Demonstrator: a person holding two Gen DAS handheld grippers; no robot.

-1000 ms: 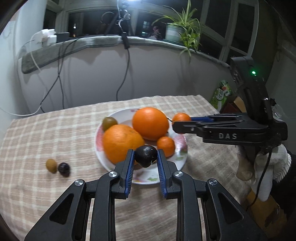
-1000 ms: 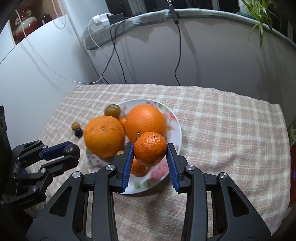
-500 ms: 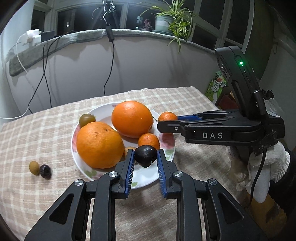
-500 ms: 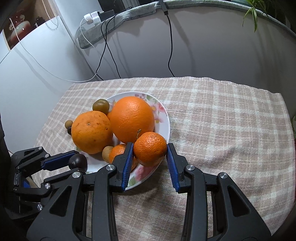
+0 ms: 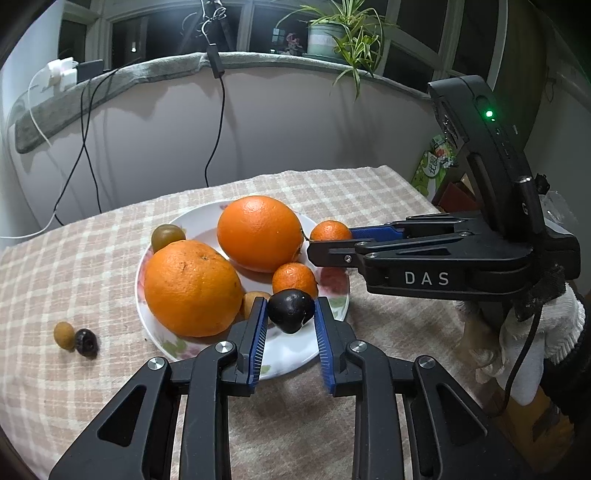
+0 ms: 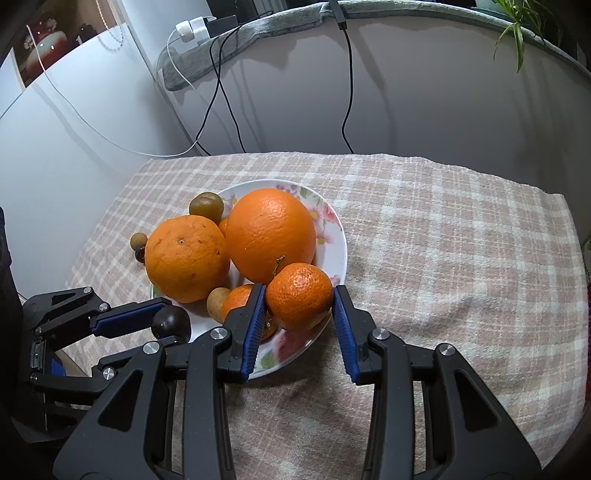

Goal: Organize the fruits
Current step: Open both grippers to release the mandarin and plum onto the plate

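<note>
Fruits crowd the plate (image 5: 334,301) just ahead of both claws — the left claw (image 5: 290,325) grips a dark plum (image 5: 291,310), the right claw (image 6: 300,314) a mandarin (image 6: 299,295) — and either, let go over the rim, may roll onto the cloth (image 6: 443,258).

Potted plant (image 5: 341,35) on a dark window ledge.
Black cables (image 5: 218,122) hung down; a checked cloth (image 6: 443,240) covered the table.
</note>
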